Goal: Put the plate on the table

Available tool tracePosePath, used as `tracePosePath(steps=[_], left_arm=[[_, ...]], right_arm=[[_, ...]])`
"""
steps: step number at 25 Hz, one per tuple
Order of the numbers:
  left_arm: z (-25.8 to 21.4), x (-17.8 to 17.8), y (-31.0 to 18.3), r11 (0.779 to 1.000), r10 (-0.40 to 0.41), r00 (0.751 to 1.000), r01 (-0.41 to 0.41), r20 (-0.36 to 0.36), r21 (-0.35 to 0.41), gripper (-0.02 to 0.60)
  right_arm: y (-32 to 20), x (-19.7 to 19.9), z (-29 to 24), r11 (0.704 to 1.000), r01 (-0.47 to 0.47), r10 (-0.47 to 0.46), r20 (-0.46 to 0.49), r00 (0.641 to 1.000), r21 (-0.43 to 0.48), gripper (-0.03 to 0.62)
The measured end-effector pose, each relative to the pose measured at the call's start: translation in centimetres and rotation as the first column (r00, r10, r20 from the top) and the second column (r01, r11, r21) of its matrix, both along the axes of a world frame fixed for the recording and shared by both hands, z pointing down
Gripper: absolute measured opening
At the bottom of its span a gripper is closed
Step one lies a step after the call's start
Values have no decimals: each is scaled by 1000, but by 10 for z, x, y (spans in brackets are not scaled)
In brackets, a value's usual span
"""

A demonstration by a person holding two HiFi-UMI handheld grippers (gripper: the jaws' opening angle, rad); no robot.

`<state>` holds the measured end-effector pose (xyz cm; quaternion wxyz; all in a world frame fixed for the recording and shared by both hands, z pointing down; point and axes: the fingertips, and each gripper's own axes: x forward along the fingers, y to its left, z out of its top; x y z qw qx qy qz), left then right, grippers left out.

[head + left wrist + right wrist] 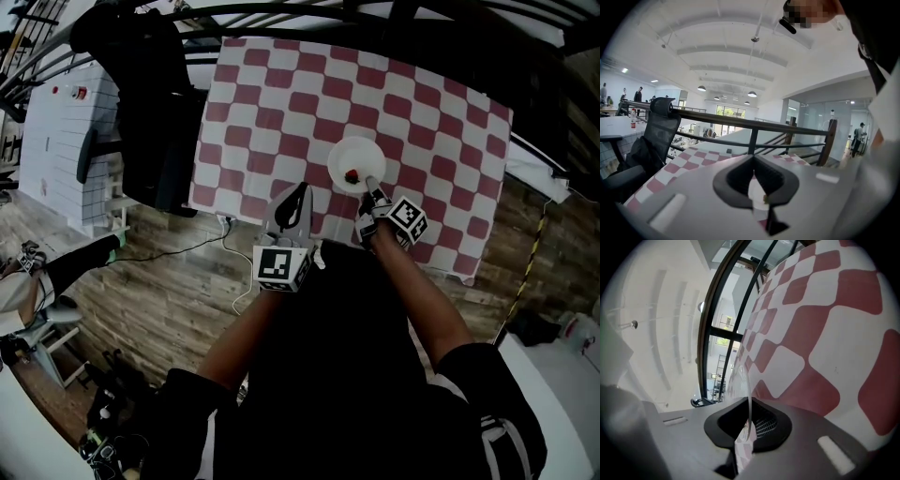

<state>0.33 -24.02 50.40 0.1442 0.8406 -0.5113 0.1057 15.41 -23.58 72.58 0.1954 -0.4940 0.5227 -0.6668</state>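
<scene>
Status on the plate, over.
Right gripper shut on plate rim. Left gripper empty, jaws together. Plate over checkered table, small red bit on it. Nothing seen blocking.

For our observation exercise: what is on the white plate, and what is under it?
On the plate sits one small red item. Below is the checked tablecloth; the part beneath the plate is covered.

White plate [349,155] on red-and-white checked tablecloth [281,112].

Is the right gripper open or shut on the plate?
Shut. The right gripper clamps the plate by its thin rim, pads pressing both sides.
</scene>
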Motion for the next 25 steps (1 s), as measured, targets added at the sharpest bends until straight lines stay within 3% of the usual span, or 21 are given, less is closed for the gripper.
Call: tracePosePath(steps=[18,25], left_arm=[[5,-24,-19,999,-43,999,43,12,-34,8],[7,-26,-24,997,-63,998,63,-12,-54,8]], right_arm=[[-39,-3,36,1000,9,-8,30,1000,-20,12],[-43,-2,47,993,-19,22,23,1000,-121,21]])
